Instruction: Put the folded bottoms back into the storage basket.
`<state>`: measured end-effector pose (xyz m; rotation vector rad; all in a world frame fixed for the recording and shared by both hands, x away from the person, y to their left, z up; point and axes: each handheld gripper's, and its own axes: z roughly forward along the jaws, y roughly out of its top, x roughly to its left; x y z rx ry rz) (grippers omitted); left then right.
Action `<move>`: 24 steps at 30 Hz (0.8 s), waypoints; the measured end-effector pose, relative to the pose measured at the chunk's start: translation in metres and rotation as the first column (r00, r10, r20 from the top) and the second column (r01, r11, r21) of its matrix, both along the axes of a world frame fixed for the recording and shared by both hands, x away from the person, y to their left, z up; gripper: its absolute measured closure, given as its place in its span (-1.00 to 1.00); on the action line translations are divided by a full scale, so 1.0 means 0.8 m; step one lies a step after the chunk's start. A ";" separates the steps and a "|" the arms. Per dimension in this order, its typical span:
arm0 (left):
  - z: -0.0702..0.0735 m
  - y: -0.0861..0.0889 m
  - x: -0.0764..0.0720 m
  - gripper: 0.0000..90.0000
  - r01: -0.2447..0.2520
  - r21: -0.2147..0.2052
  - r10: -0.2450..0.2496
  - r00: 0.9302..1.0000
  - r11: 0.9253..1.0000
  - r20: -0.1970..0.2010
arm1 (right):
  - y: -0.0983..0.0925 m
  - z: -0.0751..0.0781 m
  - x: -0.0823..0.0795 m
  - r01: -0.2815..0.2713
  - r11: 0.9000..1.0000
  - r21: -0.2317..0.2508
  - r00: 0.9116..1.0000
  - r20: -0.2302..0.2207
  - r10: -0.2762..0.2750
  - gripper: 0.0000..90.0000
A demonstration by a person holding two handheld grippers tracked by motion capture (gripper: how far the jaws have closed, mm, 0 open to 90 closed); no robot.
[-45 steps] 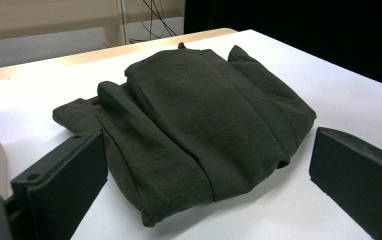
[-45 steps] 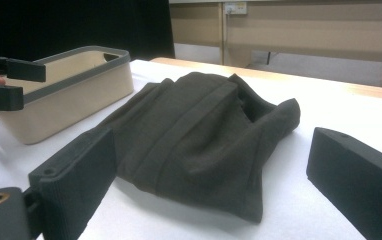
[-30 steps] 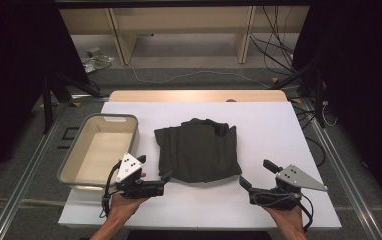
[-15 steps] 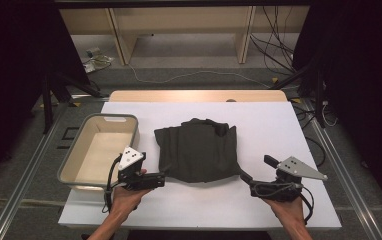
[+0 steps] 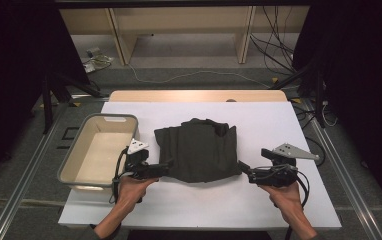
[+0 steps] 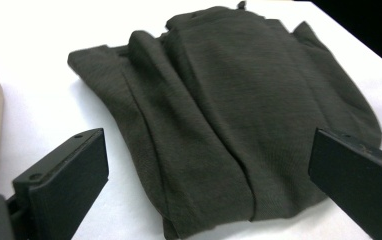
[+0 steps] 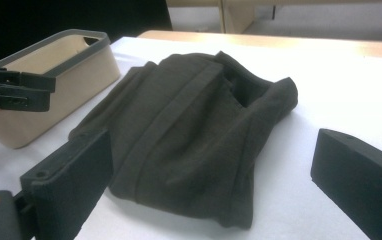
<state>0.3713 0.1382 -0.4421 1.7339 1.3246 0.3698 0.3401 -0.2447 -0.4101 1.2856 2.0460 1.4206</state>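
Right gripper (image 7: 209,185) has its two black jaws spread wide apart, one rising at the lower left, one at the lower right. Between them, a bit farther off, lies a dark garment (image 7: 189,135), loosely folded with long creases, flat on the white table (image 7: 349,85). Its near edge sits just beyond the jaws, not touching either as far as I can tell. Beige bin (image 7: 54,75) with a grey rim stands just beside the garment, on the far left. The left gripper (image 7: 14,90) pokes in at the left edge in front of the bin, jaws hard to read.
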 end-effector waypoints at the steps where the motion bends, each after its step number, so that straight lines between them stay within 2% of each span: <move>1: -0.005 0.001 0.008 -0.95 -0.008 0.011 0.009 1.000 1.000 -0.020 | 0.001 -0.002 0.011 0.004 1.000 -0.001 1.000 -0.022 -0.004 -0.93; 2: -0.005 0.001 0.008 -0.95 -0.008 0.011 0.009 1.000 1.000 -0.020 | 0.001 -0.002 0.011 0.004 1.000 -0.001 1.000 -0.022 -0.004 -0.93; 3: -0.011 0.001 0.016 -0.95 -0.019 0.005 0.020 0.999 1.000 -0.048 | 0.001 -0.003 0.019 0.004 1.000 0.000 0.999 -0.042 -0.004 -0.94; 4: -0.011 0.001 0.016 -0.95 -0.019 0.005 0.020 0.999 1.000 -0.048 | 0.001 -0.003 0.019 0.004 1.000 0.000 0.999 -0.042 -0.004 -0.94; 5: -0.014 0.001 0.020 -0.95 -0.022 -0.007 0.022 0.997 1.000 -0.073 | 0.001 -0.004 0.023 0.004 1.000 0.006 0.998 -0.057 -0.004 -0.94; 6: -0.016 0.001 0.022 -0.95 -0.022 -0.007 0.022 0.996 1.000 -0.083 | 0.001 -0.005 0.028 0.004 1.000 0.010 0.998 -0.069 -0.003 -0.94; 7: -0.018 -0.002 0.028 -0.95 -0.025 0.013 0.026 0.995 1.000 -0.095 | 0.001 -0.008 0.036 0.002 1.000 0.015 0.996 -0.091 -0.001 -0.94; 9: -0.019 -0.003 0.031 -0.95 -0.029 0.018 0.030 0.994 0.999 -0.101 | 0.002 -0.009 0.038 0.003 1.000 0.011 0.995 -0.098 -0.002 -0.94; 12: -0.020 -0.004 0.040 -0.95 -0.039 0.002 0.039 0.990 0.999 -0.136 | 0.003 -0.011 0.049 0.004 1.000 0.008 0.992 -0.125 -0.003 -0.95; 13: -0.021 -0.004 0.047 -0.95 -0.050 0.003 0.050 0.987 0.999 -0.152 | 0.003 -0.014 0.058 0.009 1.000 0.018 0.988 -0.154 -0.006 -0.95; 16: -0.023 -0.003 0.054 -0.95 -0.060 -0.004 0.058 0.983 0.998 -0.174 | 0.002 -0.017 0.066 0.012 1.000 0.023 0.985 -0.175 -0.008 -0.95; 17: -0.025 -0.003 0.061 -0.94 -0.071 -0.005 0.068 0.978 0.997 -0.198 | 0.003 -0.023 0.076 0.019 0.999 0.026 0.980 -0.201 -0.013 -0.95; 18: -0.025 -0.003 0.061 -0.94 -0.071 -0.005 0.068 0.978 0.997 -0.198 | 0.003 -0.023 0.076 0.019 0.999 0.026 0.980 -0.201 -0.013 -0.95; 19: -0.025 -0.004 0.065 -0.94 -0.070 -0.003 0.068 0.977 0.998 -0.205 | 0.005 -0.028 0.086 0.021 1.000 0.023 0.973 -0.229 -0.016 -0.95; 24: -0.025 -0.006 0.074 -0.93 -0.069 0.010 0.070 0.971 0.998 -0.231 | 0.011 -0.034 0.100 0.019 1.000 0.004 0.967 -0.253 -0.017 -0.95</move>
